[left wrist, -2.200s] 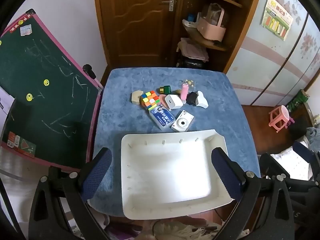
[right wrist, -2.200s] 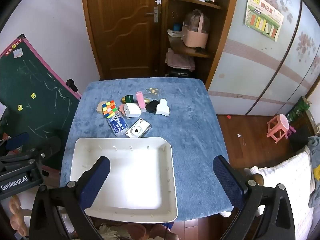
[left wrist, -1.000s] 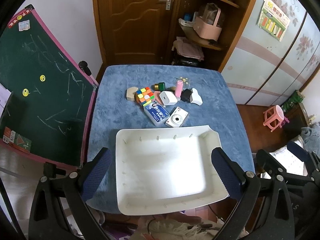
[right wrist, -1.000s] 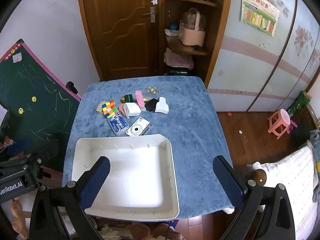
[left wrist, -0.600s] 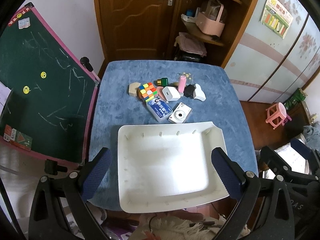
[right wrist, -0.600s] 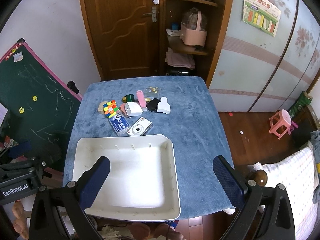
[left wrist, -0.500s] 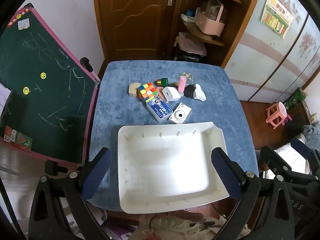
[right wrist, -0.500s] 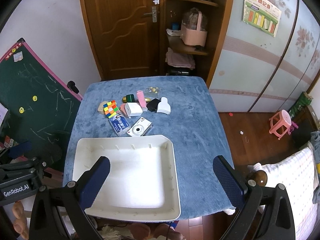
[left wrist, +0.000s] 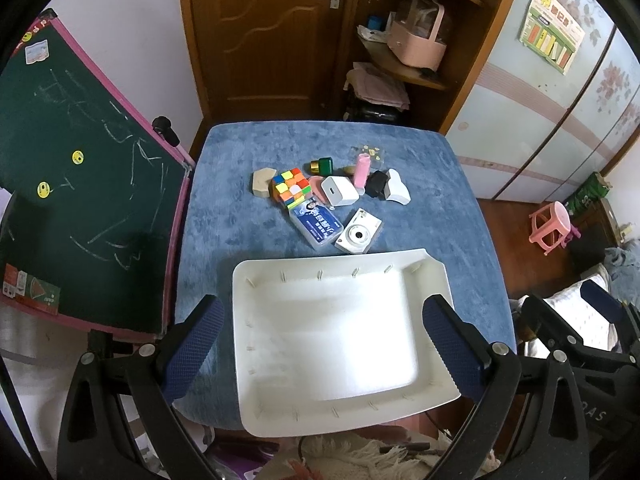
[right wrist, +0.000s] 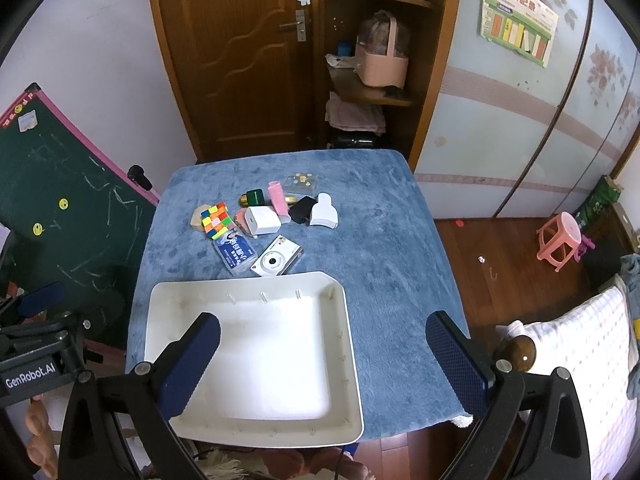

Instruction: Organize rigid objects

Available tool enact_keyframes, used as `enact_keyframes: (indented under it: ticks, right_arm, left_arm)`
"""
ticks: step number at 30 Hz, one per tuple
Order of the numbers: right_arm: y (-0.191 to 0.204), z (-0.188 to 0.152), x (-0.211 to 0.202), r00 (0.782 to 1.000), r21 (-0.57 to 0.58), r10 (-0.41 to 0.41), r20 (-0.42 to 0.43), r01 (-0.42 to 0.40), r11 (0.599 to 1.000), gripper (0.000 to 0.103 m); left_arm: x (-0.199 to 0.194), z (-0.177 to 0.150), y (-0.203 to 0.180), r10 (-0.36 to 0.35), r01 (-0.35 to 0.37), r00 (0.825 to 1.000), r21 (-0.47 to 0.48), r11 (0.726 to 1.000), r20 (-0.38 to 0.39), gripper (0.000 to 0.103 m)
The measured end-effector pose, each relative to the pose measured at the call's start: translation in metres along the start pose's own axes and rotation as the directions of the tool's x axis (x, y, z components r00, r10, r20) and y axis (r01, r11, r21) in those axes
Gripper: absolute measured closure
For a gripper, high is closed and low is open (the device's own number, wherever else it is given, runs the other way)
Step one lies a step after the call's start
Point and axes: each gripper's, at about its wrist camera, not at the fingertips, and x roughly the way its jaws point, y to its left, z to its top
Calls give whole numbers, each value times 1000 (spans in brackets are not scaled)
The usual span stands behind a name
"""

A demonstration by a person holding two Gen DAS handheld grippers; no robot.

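Note:
A white tray [left wrist: 336,266] [right wrist: 352,360] lies empty on the near part of a blue-covered table [left wrist: 224,208] [right wrist: 392,248]. Beyond it lies a cluster of small objects: a colourful puzzle cube [left wrist: 291,189] [right wrist: 215,219], a white camera [left wrist: 358,236] [right wrist: 277,261], a blue card case [left wrist: 318,226] [right wrist: 235,254], a white charger block [left wrist: 339,197] [right wrist: 262,220], a pink tube [left wrist: 361,168] [right wrist: 277,196], a black item [left wrist: 376,185] and a white bottle-shaped piece [left wrist: 396,188] [right wrist: 325,210]. My left gripper [left wrist: 328,346] and right gripper [right wrist: 324,364] hover open and empty above the tray's near end.
A green chalkboard [left wrist: 72,168] leans at the table's left side. A wooden door [left wrist: 260,40] and a corner shelf [left wrist: 400,68] stand behind. A pink stool [right wrist: 560,240] is on the floor to the right, beside a quilted white cushion [right wrist: 568,348].
Both views shifted slightly over the last second; the table and tray slid a little in the frame. Nothing on the table moved and both grippers stayed open.

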Motion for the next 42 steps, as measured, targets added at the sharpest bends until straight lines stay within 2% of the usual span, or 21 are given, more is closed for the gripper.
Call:
enact_keyframes:
  ticks: [17, 27, 32, 35, 37, 42]
  right_arm:
    - [5, 7, -1, 1000, 50, -9, 23, 8, 999, 0]
    - [10, 13, -5, 996, 69, -64, 58, 60, 996, 1]
    - [9, 15, -4, 996, 83, -76, 49, 72, 994, 1]
    - [9, 17, -1, 996, 81, -77, 37, 74, 994, 2]
    - [11, 18, 0, 996, 69, -82, 31, 79, 994, 6]
    - [12, 23, 5, 995, 44, -97, 31, 95, 994, 6]
  left_arm:
    - [5, 21, 17, -17, 16, 1000, 27, 1000, 20, 3]
    - [6, 40, 31, -41, 39, 998, 46, 998, 46, 3]
    - [1, 54, 41, -73, 72, 995, 15, 997, 66, 3]
    - [-1, 58, 43, -71, 70, 994, 11, 997, 83, 3]
    - [-1, 62, 44, -70, 70, 993, 8, 998, 90, 3]
    - [8, 69, 36, -68, 66, 994, 30, 997, 88, 3]
